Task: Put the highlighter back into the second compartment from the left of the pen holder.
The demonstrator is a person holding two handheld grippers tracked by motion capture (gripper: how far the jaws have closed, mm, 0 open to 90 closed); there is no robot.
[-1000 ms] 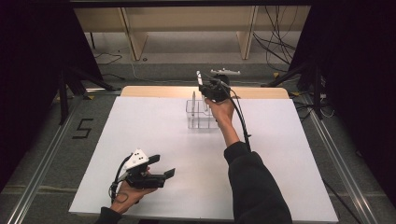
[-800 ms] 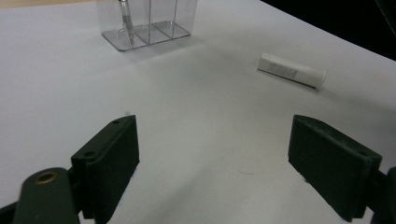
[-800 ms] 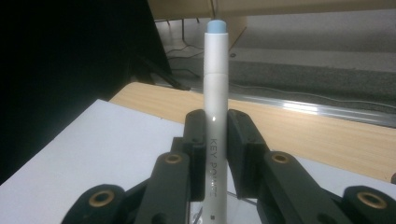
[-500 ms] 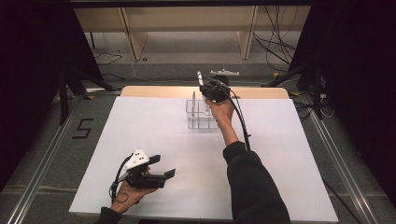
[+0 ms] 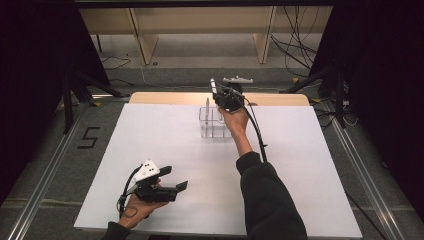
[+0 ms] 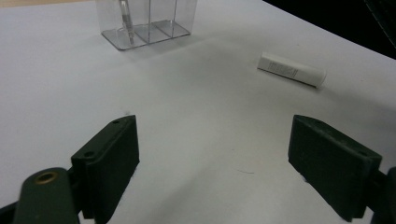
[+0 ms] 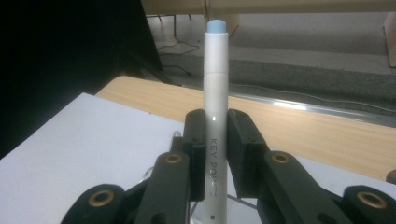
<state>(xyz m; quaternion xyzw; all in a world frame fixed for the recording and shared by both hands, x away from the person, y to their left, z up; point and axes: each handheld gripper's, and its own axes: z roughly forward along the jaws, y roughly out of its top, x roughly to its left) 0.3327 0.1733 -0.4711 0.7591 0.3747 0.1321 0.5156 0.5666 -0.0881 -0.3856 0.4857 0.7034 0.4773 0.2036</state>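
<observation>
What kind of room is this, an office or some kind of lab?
Most likely a lab set up for recording handwork. A white table stands between black curtains, loose cables lie on the floor, and a person works with a hand-held left gripper and right gripper.

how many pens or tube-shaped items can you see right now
3. A white pen clamped upright in the right gripper; one standing in the clear organizer; a white tube lying on the table. Others may be hidden.

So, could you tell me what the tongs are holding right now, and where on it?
The right tongs are shut on a white marker around its lower barrel, blue-tipped end up. The left tongs stand open, holding nothing.
</observation>
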